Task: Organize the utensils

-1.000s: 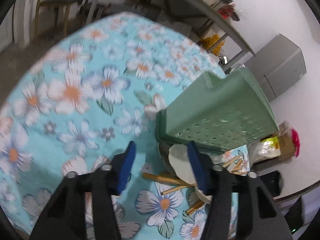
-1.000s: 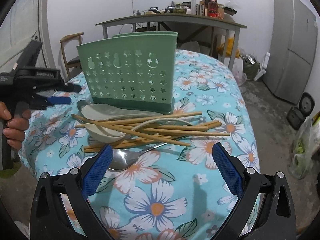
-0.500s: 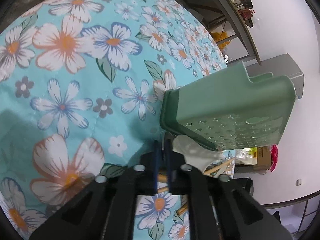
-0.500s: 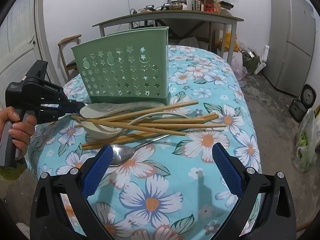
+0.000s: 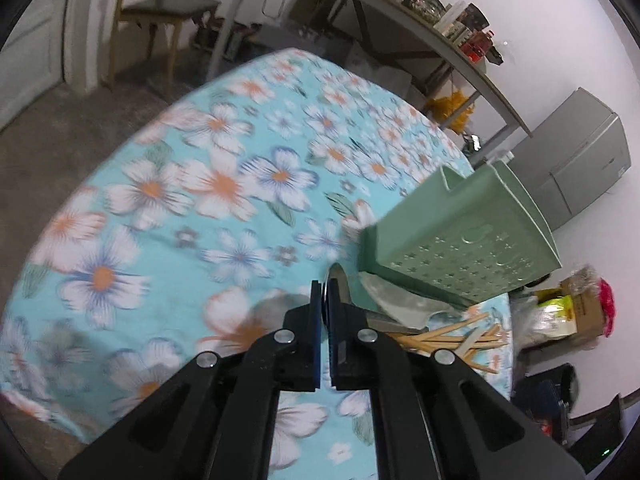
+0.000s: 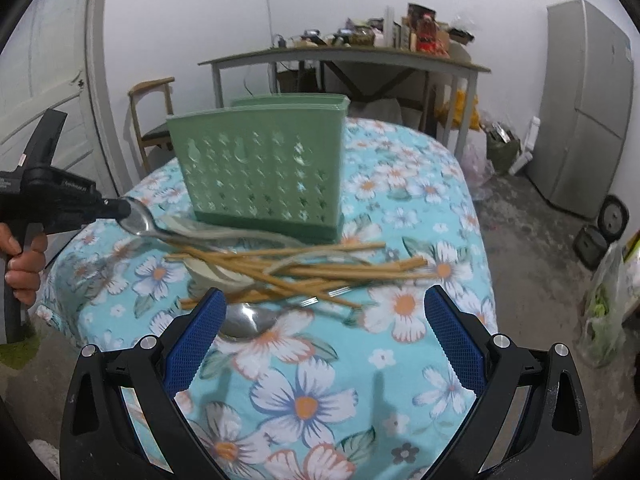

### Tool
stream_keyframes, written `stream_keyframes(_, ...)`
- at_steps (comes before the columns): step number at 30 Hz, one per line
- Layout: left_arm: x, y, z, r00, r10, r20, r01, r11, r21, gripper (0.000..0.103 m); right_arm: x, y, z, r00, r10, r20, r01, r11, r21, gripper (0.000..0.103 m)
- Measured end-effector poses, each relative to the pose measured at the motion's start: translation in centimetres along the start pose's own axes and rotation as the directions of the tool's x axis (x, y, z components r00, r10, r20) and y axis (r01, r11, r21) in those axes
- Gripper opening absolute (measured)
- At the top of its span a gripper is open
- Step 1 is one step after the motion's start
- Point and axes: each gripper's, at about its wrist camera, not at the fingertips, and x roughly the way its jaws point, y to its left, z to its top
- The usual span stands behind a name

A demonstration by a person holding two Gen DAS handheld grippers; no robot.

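On the round table [image 6: 400,380] under its floral cloth, the green perforated utensil holder [image 6: 264,176] stands upright toward the far side, with bare cloth open behind it and along the whole near edge. Just in front of the holder lies the pile: wooden chopsticks [image 6: 320,268] crossed over a pale ceramic spoon [image 6: 216,272], touching each other, and a second metal spoon [image 6: 248,320] lying bowl-up on the cloth at the near side of the heap. To the right of the pile the cloth is free out to the table's rim; beyond it the floor is open toward the grey refrigerator [image 6: 588,100].

At the left rim, the left gripper [image 5: 326,280] is clamped with its blue pads nearly together on the bowl end of a metal spoon [image 6: 138,220], whose handle runs back under the chopsticks; the spoon's bowl is raised off the cloth, close to the holder's lower left corner. A hand [image 6: 20,264] grips that tool's handle off the table edge.

The right gripper [image 6: 320,336] hovers above the near cloth with jaws spread wide, holding nothing.
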Motion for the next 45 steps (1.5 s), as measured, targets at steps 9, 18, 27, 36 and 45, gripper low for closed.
stream_keyframes(9,-3.2,5.1,0.5,0.993,0.098,0.073,-0.091,0.992,-0.087,0.002,0.3,4.6,3.8,0.987,0.135,0.082,-0.121,0.981,-0.154,0.094)
stream_keyframes(18,-4.4,7.5,0.9,0.982,0.147,0.121,-0.133,0.984,-0.116,0.002,4.2,11.7,5.1,0.973,0.228,0.045,-0.194,0.902,-0.385,0.064)
stream_keyframes(27,-3.5,8.5,1.1,0.984,0.137,0.115,-0.121,0.984,-0.134,0.003,8.2,14.9,4.1,0.986,0.158,-0.051,-0.163,0.867,-0.47,0.039)
stream_keyframes(36,-3.5,9.1,1.4,0.982,0.134,0.129,-0.115,0.982,-0.147,0.003,10.3,16.0,3.2,0.99,0.098,-0.101,-0.137,0.847,-0.514,0.026)
stream_keyframes(45,-3.4,9.4,1.3,0.983,0.13,0.129,-0.109,0.982,-0.153,0.003,11.7,17.7,2.5,0.993,0.038,-0.109,-0.094,0.814,-0.573,0.025)
